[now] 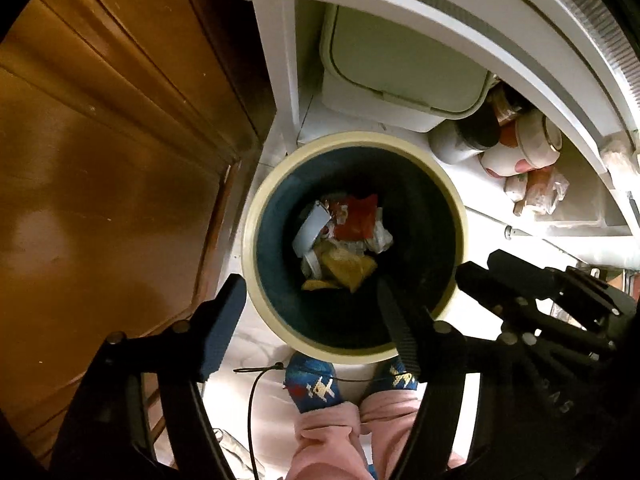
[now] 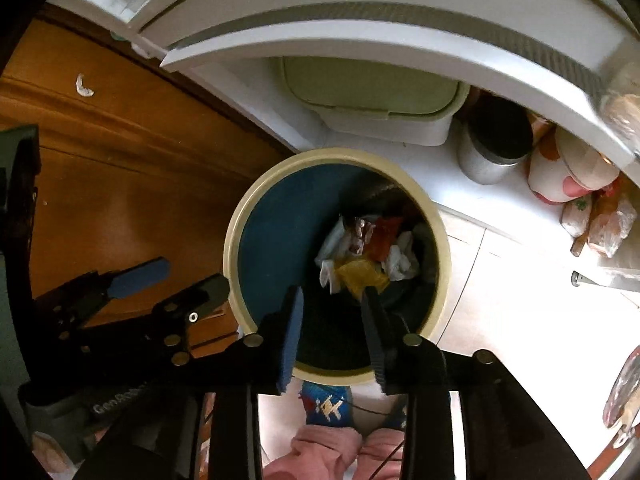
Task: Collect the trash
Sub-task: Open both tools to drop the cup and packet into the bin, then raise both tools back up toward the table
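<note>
Two grippers hang over one round bin [image 1: 256, 240], cream-rimmed and dark blue inside, standing on the pale floor just past the person's blue socks [image 1: 312, 384]. At twelve o'clock from the bin a white lidded container [image 1: 400, 68] sits under a white shelf; a wooden cabinet [image 1: 100, 160] fills the nine o'clock side. The trash [image 1: 344, 236], crumpled white, red and yellow wrappers, lies heaped at the bin's bottom. The step in hand looks like the drop: done well, both jaws stay over the mouth, inside the rim, until nothing clings to the pads. The left gripper [image 1: 308, 320] stands spread wide, one finger outside the rim at seven o'clock, holding nothing. The right gripper [image 2: 334, 332] is partly spread over the opening, its fingers [image 2: 290, 332] empty and touching nothing.
</note>
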A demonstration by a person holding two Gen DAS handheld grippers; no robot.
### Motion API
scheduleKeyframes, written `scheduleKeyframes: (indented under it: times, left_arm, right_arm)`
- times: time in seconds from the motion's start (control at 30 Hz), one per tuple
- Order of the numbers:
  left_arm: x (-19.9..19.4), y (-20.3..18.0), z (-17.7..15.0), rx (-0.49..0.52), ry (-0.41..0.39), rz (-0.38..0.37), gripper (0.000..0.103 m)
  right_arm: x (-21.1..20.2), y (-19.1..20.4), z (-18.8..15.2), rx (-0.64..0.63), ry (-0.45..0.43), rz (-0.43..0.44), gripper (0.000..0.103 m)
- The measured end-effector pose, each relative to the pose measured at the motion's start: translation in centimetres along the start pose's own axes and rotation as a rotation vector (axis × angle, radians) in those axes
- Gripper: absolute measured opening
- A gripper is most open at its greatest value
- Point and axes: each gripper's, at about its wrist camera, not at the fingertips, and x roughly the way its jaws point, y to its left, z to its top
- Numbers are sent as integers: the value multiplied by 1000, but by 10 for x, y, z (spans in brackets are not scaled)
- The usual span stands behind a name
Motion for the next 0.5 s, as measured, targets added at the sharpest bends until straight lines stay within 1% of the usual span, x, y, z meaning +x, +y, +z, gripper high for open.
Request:
scheduleKeyframes:
  times: [0.07, 0.23, 0.33, 0.5]
  left_arm:
    - [-4, 0, 0, 6, -6, 8, 67]
    - [-26, -5, -1, 21, -18, 21, 67]
    - [-49, -9, -2, 33, -22, 26, 67]
    - [-95, -16, -5, 49, -23, 44, 67]
  right_arm:
    - [-5, 1, 0, -1, -9, -6, 34]
    - [-19, 0, 0, 8, -13, -16, 34]
    - [-31, -1, -1, 25, -11, -22, 34]
    - [-69, 5, -6, 43, -11, -38, 34]
